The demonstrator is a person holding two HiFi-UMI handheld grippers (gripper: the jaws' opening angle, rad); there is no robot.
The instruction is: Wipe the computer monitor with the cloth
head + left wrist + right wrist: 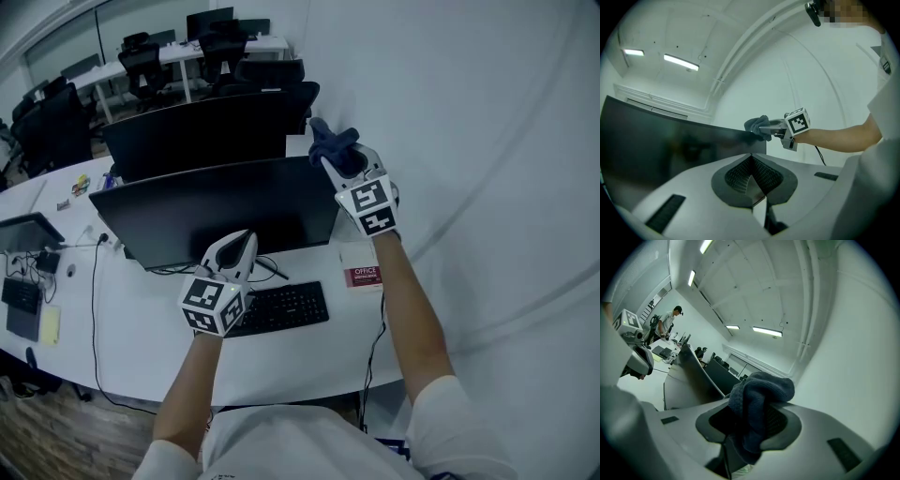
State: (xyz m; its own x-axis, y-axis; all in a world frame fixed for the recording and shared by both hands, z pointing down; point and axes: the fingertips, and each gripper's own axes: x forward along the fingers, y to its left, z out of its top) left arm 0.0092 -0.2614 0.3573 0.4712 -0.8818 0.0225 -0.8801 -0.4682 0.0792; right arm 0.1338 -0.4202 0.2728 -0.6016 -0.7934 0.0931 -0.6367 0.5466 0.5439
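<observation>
A wide black monitor (220, 217) stands on the white desk (141, 328), screen dark. My right gripper (339, 161) is shut on a dark blue cloth (329, 142) at the monitor's top right corner; the cloth (759, 404) bulges out between the jaws, and in the left gripper view the cloth (756, 126) touches the monitor's upper edge (712, 129). My left gripper (239, 246) hovers low in front of the screen, above the keyboard (279, 307). Its jaws are shut with nothing between them (751, 180).
A second monitor (197, 131) stands behind the first. A red and white box (362, 276) lies right of the keyboard. Cables, a tablet (26, 231) and small items lie on the desk's left. Office chairs (145, 61) are at the back. A white wall (469, 141) runs close on the right.
</observation>
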